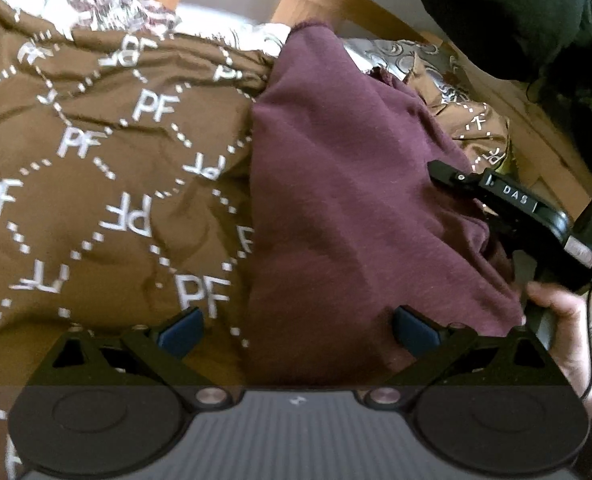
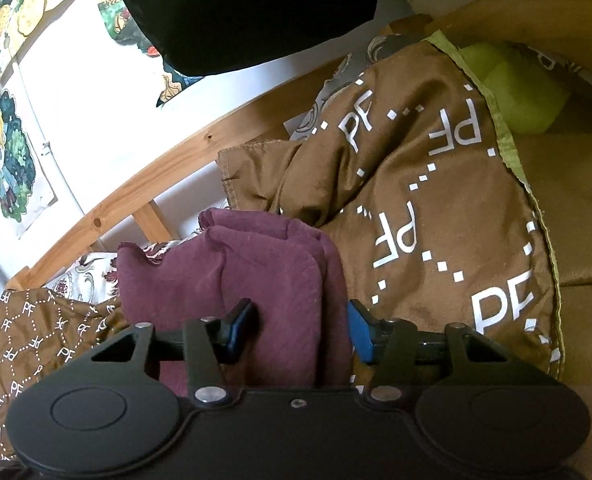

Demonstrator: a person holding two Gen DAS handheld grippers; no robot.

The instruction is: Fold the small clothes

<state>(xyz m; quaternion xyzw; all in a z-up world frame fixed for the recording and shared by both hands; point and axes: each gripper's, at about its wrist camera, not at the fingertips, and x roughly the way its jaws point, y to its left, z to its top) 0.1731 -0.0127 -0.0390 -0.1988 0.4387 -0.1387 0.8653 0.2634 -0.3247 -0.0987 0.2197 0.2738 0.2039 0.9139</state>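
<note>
Between right gripper [image 2: 300,330] fingers: bunched soft maroon knit garment [image 2: 263,264], half-closed jaws straddling it, grip uncertain | left gripper [image 1: 296,330] wide open, empty, garment ahead-right | likely light, limp; pinch edges.

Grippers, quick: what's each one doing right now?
Left gripper: jaws open, holding nothing, over the edge of the maroon garment.
Right gripper: jaws part-closed around the garment's folded layers; firm grip cannot be told.
</note>
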